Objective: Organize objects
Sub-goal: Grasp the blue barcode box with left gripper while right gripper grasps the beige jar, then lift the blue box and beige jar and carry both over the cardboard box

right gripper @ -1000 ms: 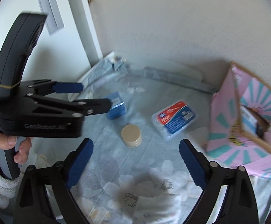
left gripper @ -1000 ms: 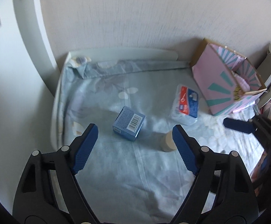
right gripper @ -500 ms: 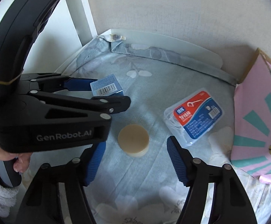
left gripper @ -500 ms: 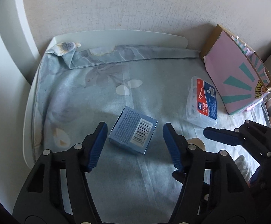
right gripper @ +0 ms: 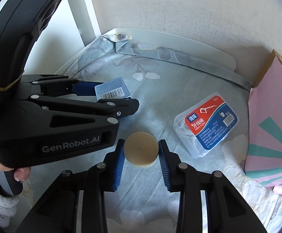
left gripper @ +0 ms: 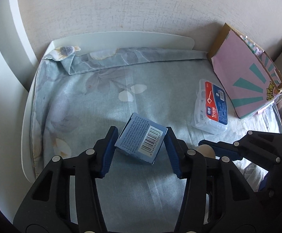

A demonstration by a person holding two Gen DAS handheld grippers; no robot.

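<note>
While the left tongs (left gripper: 141,147) close on a barcoded blue box (left gripper: 141,142), the right tongs (right gripper: 141,151) clamp a cream puck (right gripper: 141,149).

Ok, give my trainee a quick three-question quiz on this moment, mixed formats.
1. True or false: the right gripper has its fingers pressed on the round beige container.
2. Which thing sits between the left gripper's fingers? A) blue box B) dental floss pack C) pink box
3. Fill in: the dental floss pack lies on the floral ____.

Key:
1. True.
2. A; its jaws are closing, and the fingers already meet the box's sides.
3. Cloth.
</note>
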